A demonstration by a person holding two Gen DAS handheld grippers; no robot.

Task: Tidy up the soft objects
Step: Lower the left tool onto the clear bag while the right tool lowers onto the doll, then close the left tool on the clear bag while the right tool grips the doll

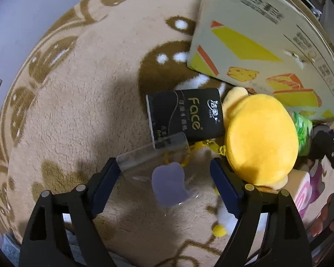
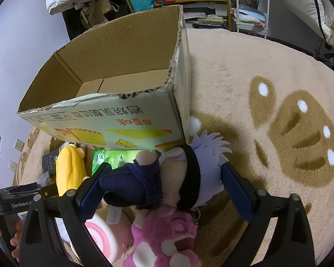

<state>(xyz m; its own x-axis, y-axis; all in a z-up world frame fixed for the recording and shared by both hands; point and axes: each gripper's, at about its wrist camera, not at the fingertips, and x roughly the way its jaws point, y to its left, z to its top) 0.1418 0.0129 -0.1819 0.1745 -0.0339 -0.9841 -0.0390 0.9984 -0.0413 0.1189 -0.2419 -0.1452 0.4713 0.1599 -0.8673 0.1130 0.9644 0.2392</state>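
Note:
My left gripper (image 1: 164, 178) is open over the rug, its fingers on either side of a clear plastic packet with a purple piece (image 1: 168, 185). A black "Face" tissue pack (image 1: 186, 115) and a yellow plush (image 1: 259, 141) lie just beyond it. My right gripper (image 2: 164, 185) is closed around a plush doll with lilac hair, black blindfold and navy clothes (image 2: 178, 178), held above the rug. Under it lie a pink plush bear (image 2: 167, 238) and a pink-and-white roll plush (image 2: 106, 231). The open cardboard box (image 2: 113, 120) stands just ahead, its inside empty.
A green packet (image 2: 113, 159) lies against the box's front wall. The yellow plush (image 2: 70, 171) sits left of it. The round beige rug (image 2: 267, 89) with brown paw prints spreads to the right. Shelves and a cart stand at the back.

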